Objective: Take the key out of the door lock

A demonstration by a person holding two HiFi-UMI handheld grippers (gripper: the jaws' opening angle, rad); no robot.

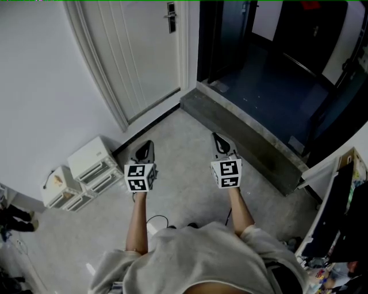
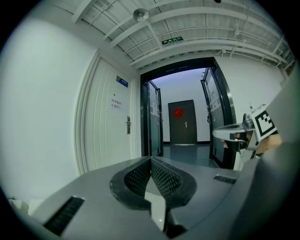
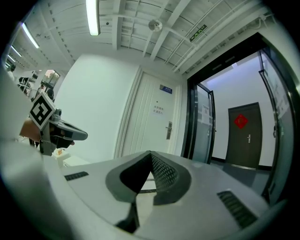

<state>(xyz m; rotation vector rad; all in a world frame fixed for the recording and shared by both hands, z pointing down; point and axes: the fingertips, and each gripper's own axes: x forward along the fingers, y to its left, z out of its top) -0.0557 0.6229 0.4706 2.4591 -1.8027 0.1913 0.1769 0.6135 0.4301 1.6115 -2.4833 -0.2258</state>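
Head view: the left gripper (image 1: 148, 146) and right gripper (image 1: 218, 139) hover side by side above the floor (image 1: 184, 166). Both point toward 12 o'clock, where the door lock (image 1: 171, 16) sits on the white door (image 1: 138, 51). The key is too small to make out. Left gripper view: the jaws are pressed together and empty, with the lock at 11 o'clock from the tips. Right gripper view: the jaws are likewise closed on nothing, with the lock at 1 o'clock.

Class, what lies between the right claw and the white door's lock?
The head view shows only bare grey floor between the right claw and the door lock; nothing stands in that stretch.
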